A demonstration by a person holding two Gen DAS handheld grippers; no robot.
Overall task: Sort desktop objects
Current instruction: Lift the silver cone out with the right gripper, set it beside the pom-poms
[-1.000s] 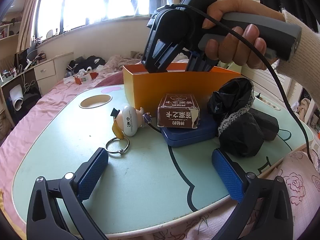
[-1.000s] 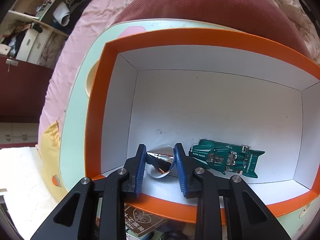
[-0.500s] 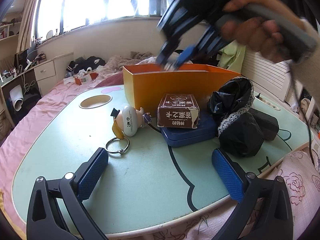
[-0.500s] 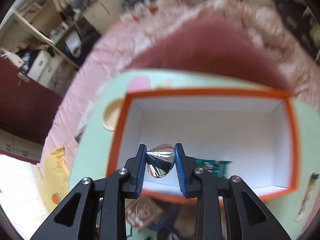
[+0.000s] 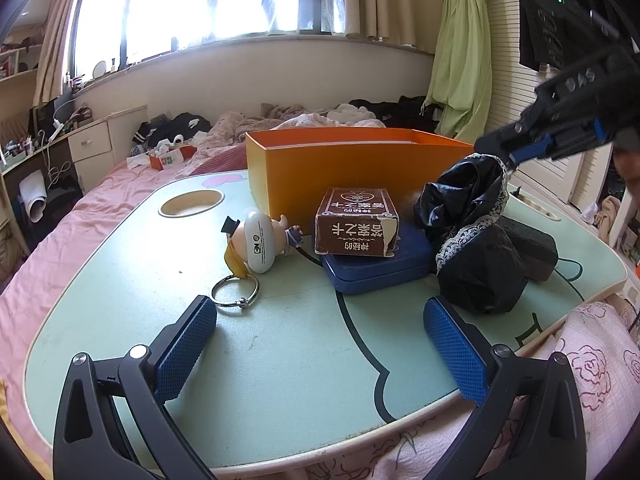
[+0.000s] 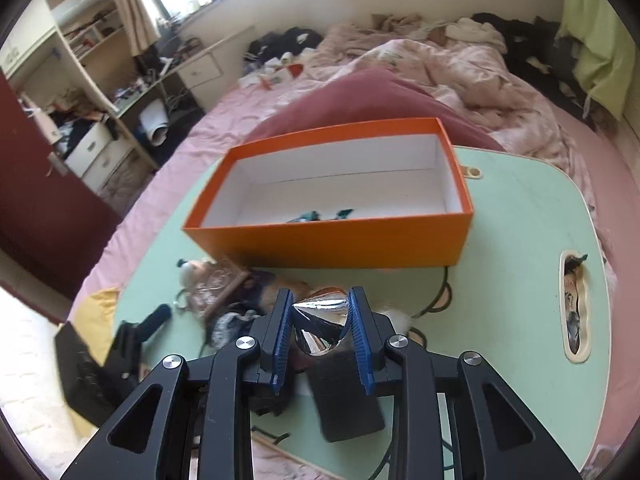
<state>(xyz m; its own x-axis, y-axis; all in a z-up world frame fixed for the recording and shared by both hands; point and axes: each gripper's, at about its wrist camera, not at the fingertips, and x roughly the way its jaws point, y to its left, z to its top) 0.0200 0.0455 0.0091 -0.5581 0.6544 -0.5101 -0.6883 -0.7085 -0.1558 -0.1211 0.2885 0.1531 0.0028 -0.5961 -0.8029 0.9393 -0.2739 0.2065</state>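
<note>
Box [image 6: 328,246] (orange) holds teal toy car [image 6: 320,215]; right tool [image 6: 320,330] pinches foil cone [image 6: 320,322], left tool [image 5: 320,344] wide open, empty.

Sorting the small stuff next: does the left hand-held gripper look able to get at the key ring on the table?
Probably yes: the left hand-held gripper is open and empty, and the key ring lies just ahead of its left finger with nothing between.

Left wrist: low, close over the counter [image 5: 280,344], facing the orange box [image 5: 340,168]. Right wrist: higher, angled down, sharing that box [image 6: 332,240].
</note>
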